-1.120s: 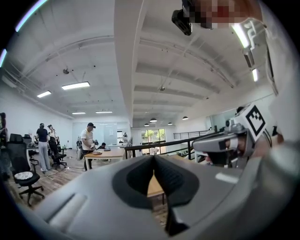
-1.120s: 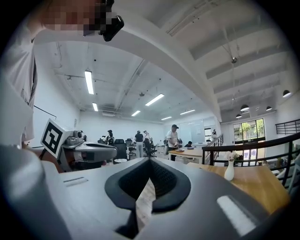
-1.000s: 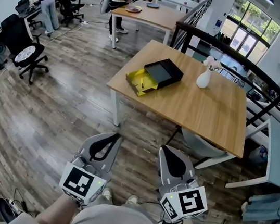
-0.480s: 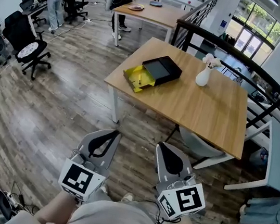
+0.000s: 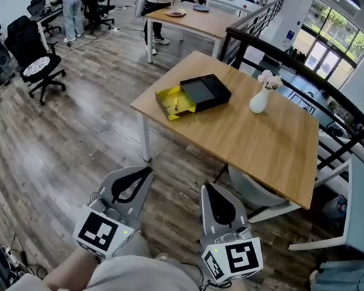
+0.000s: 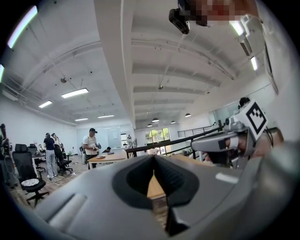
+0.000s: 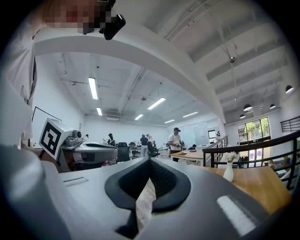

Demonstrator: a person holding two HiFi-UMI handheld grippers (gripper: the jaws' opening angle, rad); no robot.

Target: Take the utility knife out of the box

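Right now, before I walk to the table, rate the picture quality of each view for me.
Head view: evenly lit and sharp, though the wide lens bends the floor lines and the windows are the brightest patch. Left gripper view: black round border, ceiling light blown out, the hand-held gripper body soft up close. Right gripper view: same border, vase sharp.

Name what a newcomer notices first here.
Two grey grippers fill the foreground, the left gripper and right gripper, jaws together and empty. Beyond them, a wooden table carries an open black box with yellow packaging beside it, and a white vase.
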